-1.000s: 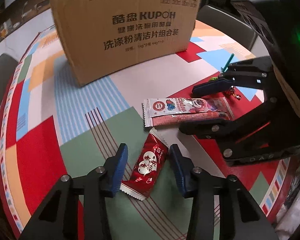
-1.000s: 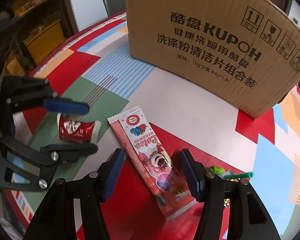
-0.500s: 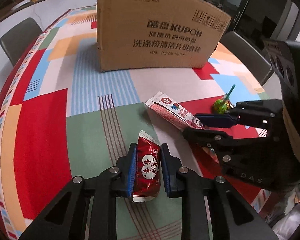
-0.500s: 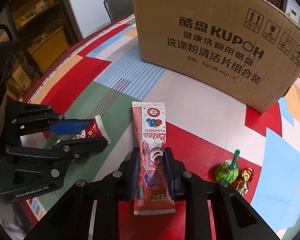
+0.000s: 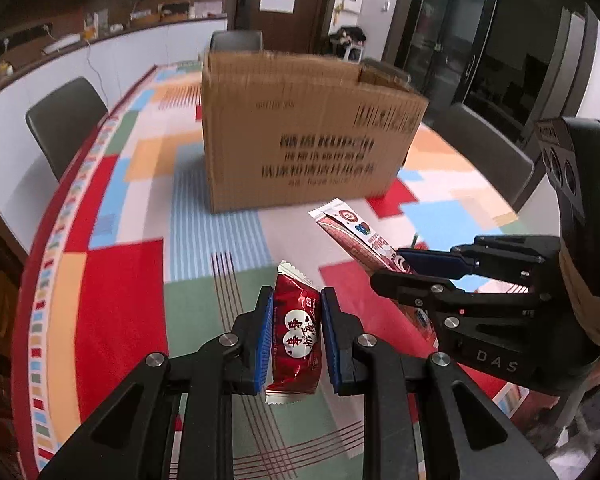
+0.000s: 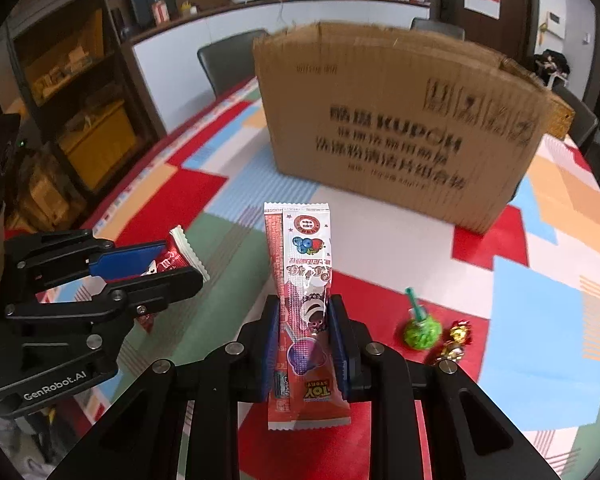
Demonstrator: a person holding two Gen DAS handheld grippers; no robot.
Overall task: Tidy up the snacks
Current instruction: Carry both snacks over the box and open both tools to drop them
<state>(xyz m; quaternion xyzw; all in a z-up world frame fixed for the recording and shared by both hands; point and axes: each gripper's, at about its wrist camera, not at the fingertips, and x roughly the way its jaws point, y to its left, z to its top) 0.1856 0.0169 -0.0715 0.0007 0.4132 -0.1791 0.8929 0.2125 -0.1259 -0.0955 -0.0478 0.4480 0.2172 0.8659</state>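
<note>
Counted on and over the desk: two packets, two loose sweets, one cardboard box, two hand-held grippers. Clamped between the blue pads of the left hand-held gripper, a short red packet at lower centre of the left view, long axis running up the frame, crimped top end aimed toward the box, lifted off the cloth. Pinched in the right hand-held gripper, a long pink snack stick at centre of the right view, long axis near vertical in the frame, top end pointing at the box, lower end with printed lettering hanging below the pads. Both sets of jaws pressed tight on their packets, no gap visible. Left lying at lower right of the right view, touching each other: a green wrapped lollipop with stick slanting up-left, and a gold-red foil candy. Box upright in the upper centre of both views, top open; contents not visible from either view.
</note>
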